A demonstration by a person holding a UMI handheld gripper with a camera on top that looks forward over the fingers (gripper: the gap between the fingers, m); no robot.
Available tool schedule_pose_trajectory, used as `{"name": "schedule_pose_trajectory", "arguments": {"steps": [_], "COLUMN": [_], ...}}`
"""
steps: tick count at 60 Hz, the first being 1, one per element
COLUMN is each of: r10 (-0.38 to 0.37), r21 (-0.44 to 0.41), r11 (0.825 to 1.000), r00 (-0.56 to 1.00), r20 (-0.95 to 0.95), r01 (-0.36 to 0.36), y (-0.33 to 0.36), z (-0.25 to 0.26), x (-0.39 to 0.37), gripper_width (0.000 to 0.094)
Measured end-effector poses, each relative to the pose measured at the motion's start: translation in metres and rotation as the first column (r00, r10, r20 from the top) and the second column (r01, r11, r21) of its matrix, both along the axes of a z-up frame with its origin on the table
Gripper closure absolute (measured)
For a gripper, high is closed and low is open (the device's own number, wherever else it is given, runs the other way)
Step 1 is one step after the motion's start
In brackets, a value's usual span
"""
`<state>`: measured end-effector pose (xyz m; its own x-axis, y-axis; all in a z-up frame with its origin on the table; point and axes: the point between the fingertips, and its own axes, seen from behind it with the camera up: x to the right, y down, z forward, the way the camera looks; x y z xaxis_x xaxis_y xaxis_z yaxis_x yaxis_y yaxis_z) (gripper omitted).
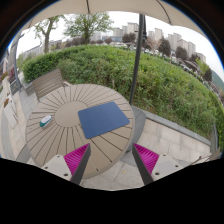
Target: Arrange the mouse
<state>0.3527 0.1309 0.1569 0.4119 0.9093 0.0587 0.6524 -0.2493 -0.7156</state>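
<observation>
Mouse-like small white object (45, 121) lies near the round slatted wooden table (70, 140) edge, left of the dark blue rectangular mat (103, 119); your tongs (112, 160) hang open, empty.

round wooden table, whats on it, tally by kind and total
dark blue rectangular mouse mat: 1
small white and teal object, too small to identify: 1
total: 2
Both lie on the round wooden slatted table, beyond the open gripper, which holds nothing.
</observation>
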Motion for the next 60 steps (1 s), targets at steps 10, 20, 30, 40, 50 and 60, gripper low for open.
{"name": "schedule_pose_trajectory", "arguments": {"steps": [10, 20, 30, 40, 50, 60], "r10": [0.079, 0.181, 0.258, 0.288, 0.286, 0.255], "r21": [-0.015, -0.012, -0.02, -0.021, -0.018, -0.005], "r11": [0.997, 0.983, 0.966, 0.957, 0.957, 0.967], "r00": [0.997, 0.984, 0.966, 0.956, 0.954, 0.962], "r20": [-0.002, -0.004, -0.021, -0.048, -0.088, -0.098], "r01": [-0.079, -0.181, -0.259, -0.289, -0.289, -0.256], "y": [-0.056, -0.14, -0.229, -0.3, -0.344, -0.354], "z": [0.0, -0.006, -0.016, -0.026, -0.05, -0.092], "x": [-0.032, -0.079, -0.129, -0.172, -0.217, -0.259], "gripper_width": [0.0074, 0.0073, 0.0074, 0.008, 0.0082, 0.0084]}}
